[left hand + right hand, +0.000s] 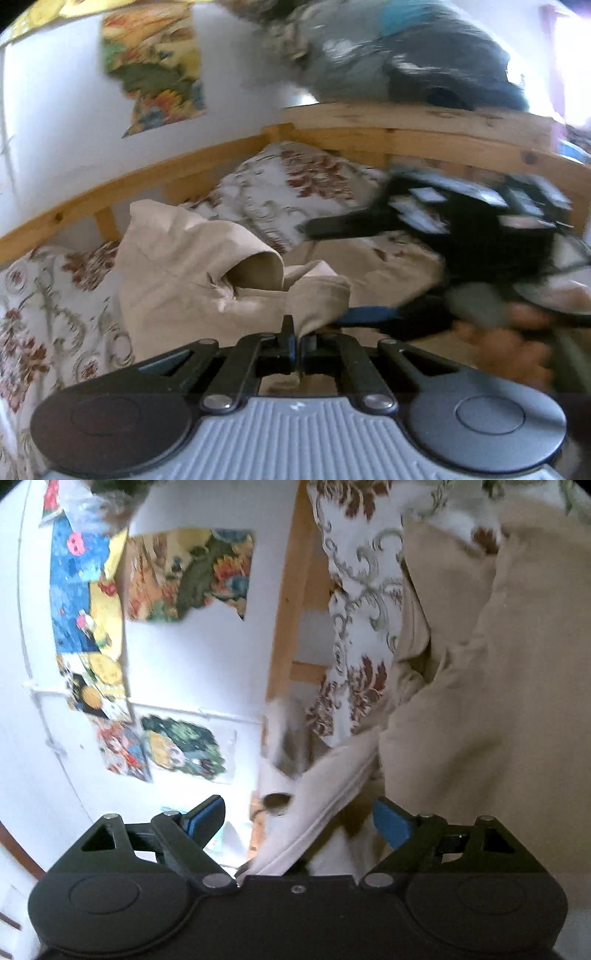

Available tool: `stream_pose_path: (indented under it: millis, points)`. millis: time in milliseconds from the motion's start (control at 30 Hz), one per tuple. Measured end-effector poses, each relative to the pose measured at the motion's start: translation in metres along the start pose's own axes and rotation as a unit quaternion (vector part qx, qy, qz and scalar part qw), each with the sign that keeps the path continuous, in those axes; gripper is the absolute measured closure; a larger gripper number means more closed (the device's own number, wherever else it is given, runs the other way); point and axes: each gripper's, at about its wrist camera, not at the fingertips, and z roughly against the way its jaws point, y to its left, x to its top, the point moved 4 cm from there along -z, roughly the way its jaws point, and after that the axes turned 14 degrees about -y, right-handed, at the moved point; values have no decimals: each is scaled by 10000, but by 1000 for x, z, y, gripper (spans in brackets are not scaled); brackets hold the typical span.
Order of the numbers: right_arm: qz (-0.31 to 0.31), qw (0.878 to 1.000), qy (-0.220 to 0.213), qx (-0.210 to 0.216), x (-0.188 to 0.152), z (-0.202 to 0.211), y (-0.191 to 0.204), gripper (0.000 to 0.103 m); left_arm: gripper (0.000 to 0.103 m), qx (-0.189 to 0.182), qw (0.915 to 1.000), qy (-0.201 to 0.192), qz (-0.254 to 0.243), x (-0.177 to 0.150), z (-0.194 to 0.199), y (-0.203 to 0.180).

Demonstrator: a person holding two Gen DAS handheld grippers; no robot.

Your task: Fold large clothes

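- Midway, by my reading: my left gripper [295, 338] is clamped tight on a fold of the beige cotton hooded sweatshirt [192, 266], the cloth pinched between its black fingers and rising out of them.
- My right gripper [299, 825] stands with its blue-padded jaws wide apart; a pale hem of the same garment runs slantwise through the gap, yet neither pad presses on it, so that side is released.
- Spread over the floral white-and-russet bedspread [55, 295], the sweatshirt lies rumpled, its hood mouth gaping toward the left wrist camera and one sleeve curling toward my clamped fingers.
- A pine bed frame [424, 125] borders the mattress; colourful paper pictures [188, 576] hang on the white wall behind.
- In the left wrist view my other gripper shows as a dark blur at right, with a hand [509, 347] under it, close over the cloth.
- Done so far, as I judge it: at most a first gather of one edge; no flat, squared fold is visible.
- Left to do: smoothing the body, bringing sleeves and hood inward, and doubling the garment into a neat stack.
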Motion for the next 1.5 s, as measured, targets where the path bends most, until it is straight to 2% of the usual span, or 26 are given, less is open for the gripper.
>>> stream_pose_path:
  millis: [133, 300, 333, 367, 400, 433, 467, 567, 633, 700, 767, 833, 900, 967, 1000, 1033, 1100, 1133, 1167, 1233, 1300, 1400, 1500]
  points:
    - [442, 9989, 133, 98, -9, -23, 3, 20, 103, -475, 9974, 28, -532, -21, 10, -24]
    - [1236, 9920, 256, -96, -17, -28, 15, 23, 103, -755, 9939, 19, -800, -34, 17, -49]
    - [1452, 9888, 276, -189, -20, -28, 16, 34, 103, -750, 9937, 16, -831, -36, 17, -51]
    - [1637, 9857, 270, -285, -21, -28, 16, 51, 103, -746, 9937, 12, -837, -36, 18, -52]
    - [1789, 9829, 231, -374, -22, -27, 16, 58, 103, -767, 9937, 1, -812, -36, 19, -52]
    - [1869, 9815, 164, -371, -23, -26, 16, 72, 103, -804, 9937, -39, -785, -34, 20, -52]
    - [1924, 9807, 122, -330, -23, -24, 19, 82, 103, -843, 9933, -101, -788, -31, 22, -52]
    - [2530, 9671, -125, -212, -22, -10, 44, 90, 102, -967, 9904, -467, -868, -19, 29, -55]
    - [2947, 9548, -384, -112, -16, 3, 62, 91, 98, -1062, 9892, -631, -782, -11, 33, -57]
    - [3248, 9433, -644, -214, -6, 15, 67, 92, 91, -1279, 9890, -595, -440, -7, 34, -56]
    - [3496, 9314, -863, -528, 3, 22, 63, 92, 90, -1566, 9865, -488, -27, -8, 34, -52]
    - [3729, 9174, -1044, -920, 14, 28, 55, 92, 88, -1649, 9851, -437, 232, -10, 38, -46]
    - [3938, 9022, -1211, -1276, 23, 34, 49, 92, 85, -1566, 9859, -430, 415, -12, 41, -37]
    - [4207, 8820, -1371, -1624, 32, 39, 44, 92, 80, -1455, 9863, -383, 680, -11, 41, -24]
    - [4289, 8741, -1432, -1773, 35, 40, 42, 92, 74, -1373, 9863, -373, 839, -12, 42, -17]
    - [4439, 8626, -1452, -1944, 38, 40, 38, 92, 64, -1264, 9860, -378, 1021, -13, 44, -8]
    - [4811, 8344, -1377, -2311, 38, 37, 30, 91, 55, -1030, 9848, -404, 1340, -12, 45, 10]
    - [4940, 8233, -1340, -2452, 38, 35, 25, 90, 55, -922, 9838, -399, 1481, -12, 44, 19]
    - [4991, 8171, -1328, -2562, 38, 33, 19, 89, 55, -800, 9833, -351, 1594, -13, 41, 27]
    - [4997, 8116, -1298, -2733, 40, 29, 7, 85, 45, -413, 9847, -121, 1688, -13, 27, 40]
    - [5105, 7979, -1267, -2944, 39, 23, -3, 80, 38, -222, 9826, 86, 1840, -14, 14, 51]
    - [5214, 7842, -1202, -3142, 35, 18, -9, 68, 33, -114, 9709, 399, 2358, -15, -9, 69]
    - [5122, 7892, -1318, -3122, 35, 23, -3, 59, 32, -172, 9607, 573, 2709, -16, -30, 78]
